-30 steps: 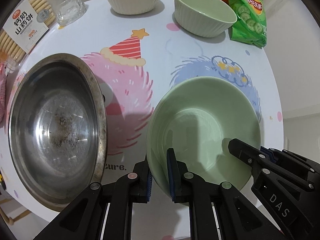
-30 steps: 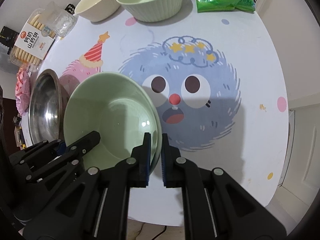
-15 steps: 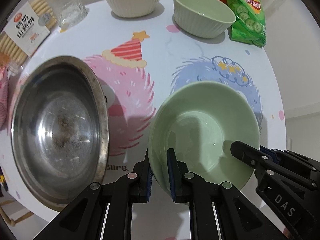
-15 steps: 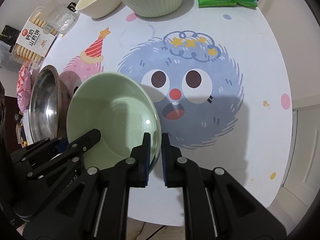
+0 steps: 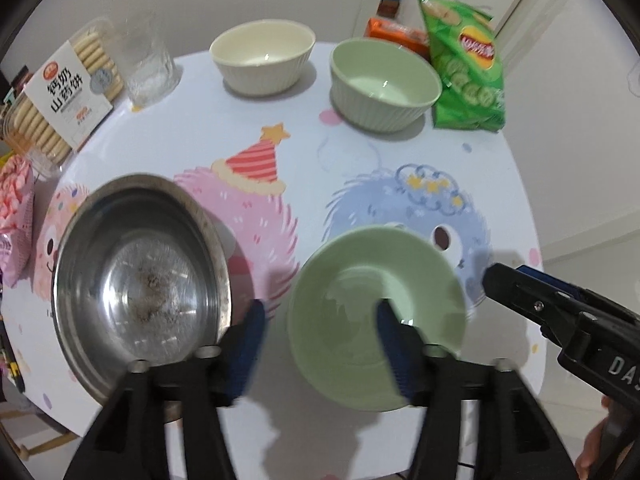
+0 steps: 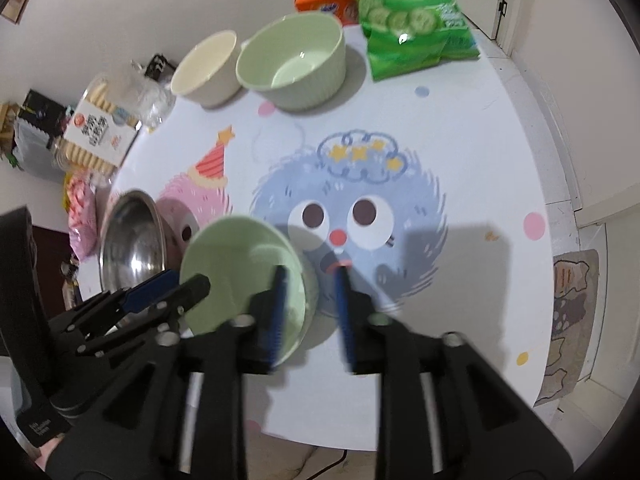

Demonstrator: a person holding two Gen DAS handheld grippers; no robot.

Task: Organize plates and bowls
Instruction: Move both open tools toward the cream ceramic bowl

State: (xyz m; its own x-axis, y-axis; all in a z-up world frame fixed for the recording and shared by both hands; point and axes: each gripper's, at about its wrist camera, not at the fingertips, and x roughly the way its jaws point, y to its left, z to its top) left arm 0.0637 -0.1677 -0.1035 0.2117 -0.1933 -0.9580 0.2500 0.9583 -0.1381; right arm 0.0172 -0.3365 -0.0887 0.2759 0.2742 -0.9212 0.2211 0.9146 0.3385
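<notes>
While the left wrist view looks steeply down on the round table, a smooth pale green plate with a deep, glossy hollow sits on the printed cloth just right of a dull steel bowl. The left gripper hangs above the plate's left rim with its jaws spread wide, having just been opening; one blue pad lies outside the rim, the other over the hollow, neither pressing on it. Two ribbed bowls, a cream bowl and a green bowl, stand at the far edge.

Seen from the right wrist view, the same green plate rests on the cloth beside the blue monster print. The right gripper points down over the plate's right rim, jaws parted after just opening, the rim between them but released. The left gripper hovers at the plate's far side.
</notes>
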